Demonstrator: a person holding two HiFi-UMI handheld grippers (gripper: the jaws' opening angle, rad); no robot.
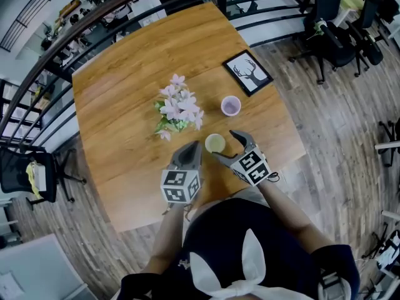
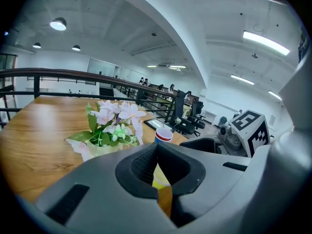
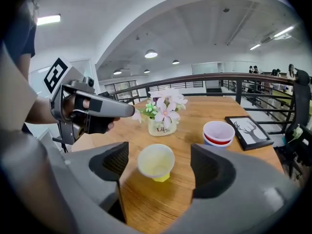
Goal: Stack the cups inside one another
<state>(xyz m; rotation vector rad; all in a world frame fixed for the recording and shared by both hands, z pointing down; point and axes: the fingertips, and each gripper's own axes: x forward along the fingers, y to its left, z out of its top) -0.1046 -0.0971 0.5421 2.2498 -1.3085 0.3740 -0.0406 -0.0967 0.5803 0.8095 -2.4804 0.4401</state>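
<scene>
The yellow cup (image 3: 156, 162) was smooth and tapered. It stood on the grained wood table (image 3: 161, 206) between the right gripper's (image 1: 223, 144) wide-spread ribbed pads (image 3: 114, 162), touching neither. The left gripper's (image 2: 156, 147) jaws met at the tips, holding nothing. Both gripper views showed the second cup's (image 3: 218, 133) red band — the head view gave only its pale inside (seen from above).

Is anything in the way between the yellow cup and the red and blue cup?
No, nothing visible. Only bare table lies between the yellow cup and the red and blue cup. The flowers stand off to the side, and the open right tongs sit around the yellow cup without touching it.
</scene>
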